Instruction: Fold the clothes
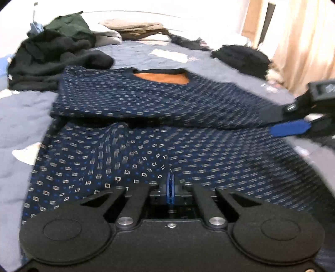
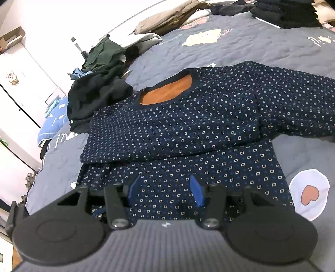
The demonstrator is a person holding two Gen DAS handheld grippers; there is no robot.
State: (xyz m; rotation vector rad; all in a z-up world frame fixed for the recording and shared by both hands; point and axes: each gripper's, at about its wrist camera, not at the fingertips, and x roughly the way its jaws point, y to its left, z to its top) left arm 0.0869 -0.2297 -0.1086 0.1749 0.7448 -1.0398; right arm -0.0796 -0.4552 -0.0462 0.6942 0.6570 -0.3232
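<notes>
A navy sweater (image 1: 146, 100) (image 2: 178, 129) with small square dots and an orange-lined neck (image 2: 167, 92) lies flat on the bed, its left sleeve folded across the chest. The other sleeve (image 2: 297, 104) stretches out to the right. My left gripper (image 1: 170, 188) is shut at the sweater's lower edge. Its blue pads are pressed together, and creases in the cloth run toward them. My right gripper (image 2: 165, 192) stands open low over the hem, patterned cloth showing between its blue pads (image 2: 197, 192). In the left wrist view the right gripper (image 1: 293, 119) appears at the sweater's right side.
A grey quilt (image 2: 230, 46) covers the bed. A heap of black and green clothes (image 1: 52, 56) (image 2: 94, 98) lies beside the sweater's left shoulder. A stack of folded dark garments (image 2: 286, 12) and beige folded ones (image 1: 136, 29) sit at the far end. Curtains (image 1: 303, 41) hang at the right.
</notes>
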